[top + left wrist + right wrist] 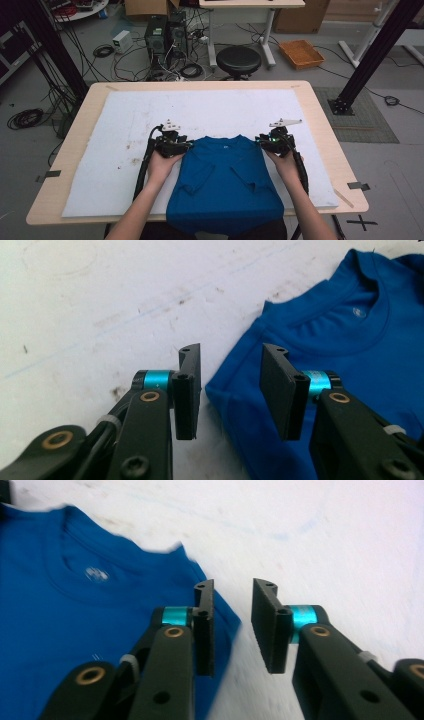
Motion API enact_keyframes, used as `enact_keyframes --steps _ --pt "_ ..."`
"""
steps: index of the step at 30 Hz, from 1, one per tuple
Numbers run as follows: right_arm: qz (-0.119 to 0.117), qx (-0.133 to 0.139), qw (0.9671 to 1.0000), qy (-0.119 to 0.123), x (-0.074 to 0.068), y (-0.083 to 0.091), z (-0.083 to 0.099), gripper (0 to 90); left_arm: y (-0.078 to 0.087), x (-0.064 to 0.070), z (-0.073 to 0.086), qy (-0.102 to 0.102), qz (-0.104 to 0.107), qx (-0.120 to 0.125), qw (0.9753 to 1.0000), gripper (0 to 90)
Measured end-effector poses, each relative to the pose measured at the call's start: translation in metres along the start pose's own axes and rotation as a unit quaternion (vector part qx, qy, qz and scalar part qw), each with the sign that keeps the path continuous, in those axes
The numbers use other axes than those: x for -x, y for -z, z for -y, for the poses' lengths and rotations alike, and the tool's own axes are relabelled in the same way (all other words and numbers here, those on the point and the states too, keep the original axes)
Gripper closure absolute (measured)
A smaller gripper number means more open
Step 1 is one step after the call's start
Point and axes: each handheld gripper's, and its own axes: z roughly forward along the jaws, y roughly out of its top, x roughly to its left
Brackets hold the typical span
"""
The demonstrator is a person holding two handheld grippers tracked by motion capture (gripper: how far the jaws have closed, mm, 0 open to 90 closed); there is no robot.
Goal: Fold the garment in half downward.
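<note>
Flanking the blue T-shirt (225, 180) shoulders, left gripper (230, 390) and right gripper (233, 625) gape empty (likely pre-grasp; each must close on fabric)

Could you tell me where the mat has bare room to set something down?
The mat is bare left of the left gripper, right of the right gripper, and across its far strip beyond the shirt. The near middle is crowded by shirt and hands.
</note>
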Motion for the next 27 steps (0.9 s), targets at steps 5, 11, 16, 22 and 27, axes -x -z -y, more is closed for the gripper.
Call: enact_keyframes --steps 5,11,16,22,27 --pt "-0.018 -0.026 0.9993 0.017 -0.005 -0.019 -0.016 64.9 -0.014 0.002 -0.011 -0.018 0.002 -0.029 0.9994 58.4" --pt "-0.02 -0.067 0.9967 0.041 -0.011 -0.04 -0.015 74.3 -0.019 0.005 -0.013 -0.034 -0.002 -0.046 0.9984 62.5" --pt "-0.027 -0.073 0.9955 0.053 -0.012 -0.037 -0.015 88.0 -0.018 0.008 -0.013 -0.051 0.005 -0.053 0.9973 80.6" --pt "-0.03 -0.053 0.9968 0.051 -0.012 -0.035 -0.018 88.6 -0.018 0.01 -0.015 -0.084 -0.009 -0.042 0.9956 88.0" --pt "-0.039 -0.039 0.9981 0.029 -0.004 -0.038 -0.028 88.6 -0.016 -0.003 -0.027 -0.066 -0.011 -0.019 0.9976 88.2"
